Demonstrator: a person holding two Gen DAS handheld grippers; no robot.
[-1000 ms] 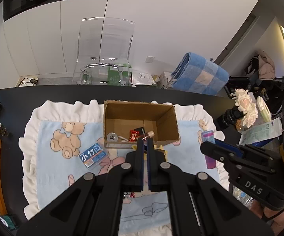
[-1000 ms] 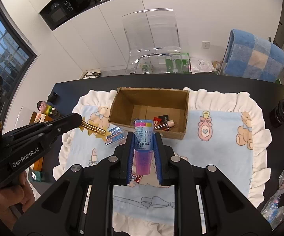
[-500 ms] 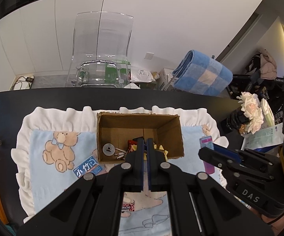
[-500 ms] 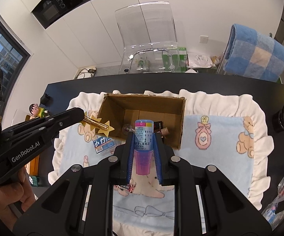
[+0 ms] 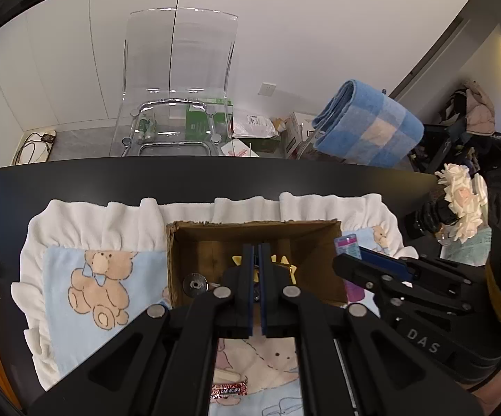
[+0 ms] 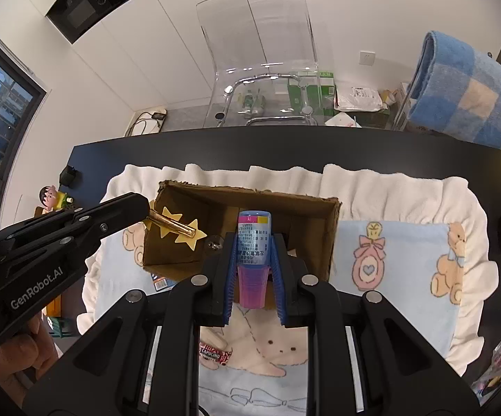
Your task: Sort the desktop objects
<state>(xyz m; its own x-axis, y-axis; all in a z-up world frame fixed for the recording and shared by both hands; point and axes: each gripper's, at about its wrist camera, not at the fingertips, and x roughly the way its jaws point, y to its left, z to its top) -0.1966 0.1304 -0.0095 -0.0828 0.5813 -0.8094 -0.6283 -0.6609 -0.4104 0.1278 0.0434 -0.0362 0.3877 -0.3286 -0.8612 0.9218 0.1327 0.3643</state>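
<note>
An open cardboard box (image 5: 319, 242) sits on a teddy-bear blanket (image 5: 91, 277). My left gripper (image 5: 256, 247) is shut on a gold hair clip with yellow stars (image 5: 287, 262) and holds it over the inside of the box. In the right wrist view that clip (image 6: 177, 229) sticks out of the left gripper (image 6: 143, 208) above the box's left part (image 6: 250, 196). My right gripper (image 6: 254, 241) is shut on a small blue and pink bottle (image 6: 253, 263), at the box's near wall. The bottle (image 5: 345, 244) also shows beside the box's right wall.
A round metal piece (image 5: 195, 282) lies in the box. A red sachet (image 6: 216, 353) and a blue packet (image 6: 160, 282) lie on the blanket in front of the box. White flowers (image 5: 462, 204) stand right, a small figurine (image 6: 51, 196) left, a clear chair (image 5: 177, 79) behind the black table.
Both grippers have moved forward to the box. The star clip went from left of the box to above its inside. The bottle came up to the near wall.
</note>
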